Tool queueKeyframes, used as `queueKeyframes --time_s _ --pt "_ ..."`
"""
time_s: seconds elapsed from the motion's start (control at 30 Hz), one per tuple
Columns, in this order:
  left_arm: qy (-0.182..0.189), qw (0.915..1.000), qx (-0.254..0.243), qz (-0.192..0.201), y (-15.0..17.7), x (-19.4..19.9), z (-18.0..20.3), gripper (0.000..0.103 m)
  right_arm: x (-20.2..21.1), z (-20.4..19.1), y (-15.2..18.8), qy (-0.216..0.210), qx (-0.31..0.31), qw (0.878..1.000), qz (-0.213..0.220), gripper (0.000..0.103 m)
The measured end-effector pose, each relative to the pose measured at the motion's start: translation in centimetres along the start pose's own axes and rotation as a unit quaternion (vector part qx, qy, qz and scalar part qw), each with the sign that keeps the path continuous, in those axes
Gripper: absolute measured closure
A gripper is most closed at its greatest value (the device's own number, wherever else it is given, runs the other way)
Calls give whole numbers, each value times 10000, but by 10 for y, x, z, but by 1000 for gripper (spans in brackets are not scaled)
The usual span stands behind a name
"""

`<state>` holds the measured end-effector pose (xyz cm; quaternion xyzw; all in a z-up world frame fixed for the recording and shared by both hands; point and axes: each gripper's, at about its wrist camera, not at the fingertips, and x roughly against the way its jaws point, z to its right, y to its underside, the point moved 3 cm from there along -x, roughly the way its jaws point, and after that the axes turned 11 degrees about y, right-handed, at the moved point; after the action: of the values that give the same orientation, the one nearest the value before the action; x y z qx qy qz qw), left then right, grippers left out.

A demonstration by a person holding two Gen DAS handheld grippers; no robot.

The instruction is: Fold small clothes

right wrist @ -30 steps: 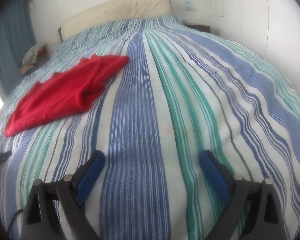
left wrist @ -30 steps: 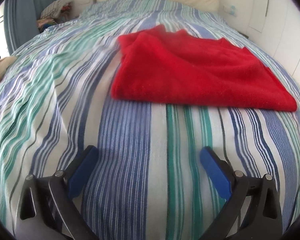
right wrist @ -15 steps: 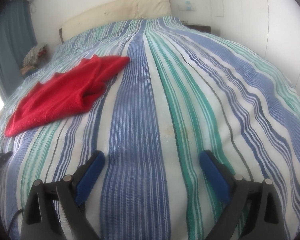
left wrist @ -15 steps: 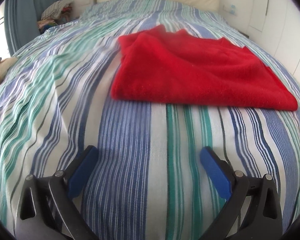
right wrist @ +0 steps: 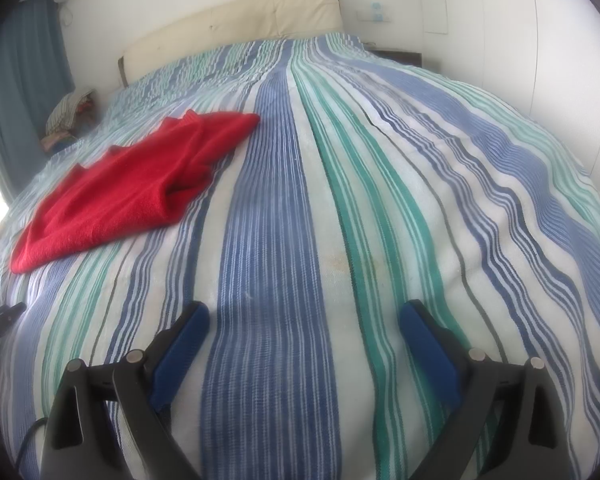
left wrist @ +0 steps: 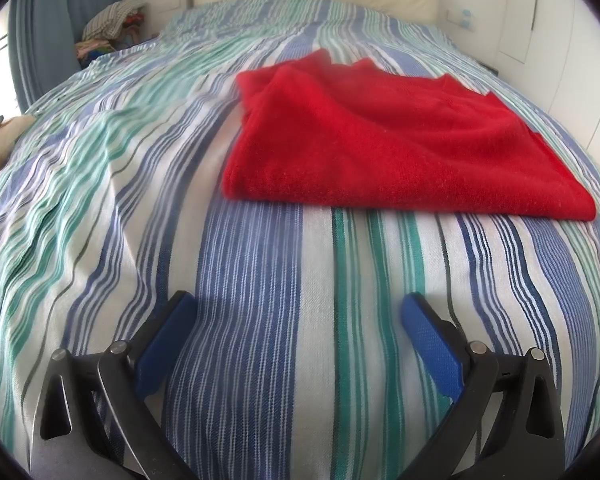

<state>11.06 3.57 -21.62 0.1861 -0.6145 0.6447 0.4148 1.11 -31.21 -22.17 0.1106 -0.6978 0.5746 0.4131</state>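
The red garment (left wrist: 396, 136) lies folded at least once on the bed (left wrist: 260, 280), well ahead of the left gripper (left wrist: 296, 336) and left of the right gripper (right wrist: 304, 340), both spread wide and empty, so any further folds remain undone

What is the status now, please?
Left gripper open, empty. Right gripper open, empty. Red fleece garment folded on striped bedspread, untouched. Nothing in the way.
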Motion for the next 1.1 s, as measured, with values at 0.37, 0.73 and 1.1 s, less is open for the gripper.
queueKeyframes --time_s 0.37,0.73,1.1 --pt "-37 10000 -19 8 1 1 1 1 0 0 0 0 -1 10000 3 7" --pt "-30 9999 -5 -112 -1 8 2 2 1 -2 -1 -8 5 10000 1 6" --pt "1570 9856 -614 -137 -155 8 71 25 -1 -5 -3 39 81 10000 -11 4"
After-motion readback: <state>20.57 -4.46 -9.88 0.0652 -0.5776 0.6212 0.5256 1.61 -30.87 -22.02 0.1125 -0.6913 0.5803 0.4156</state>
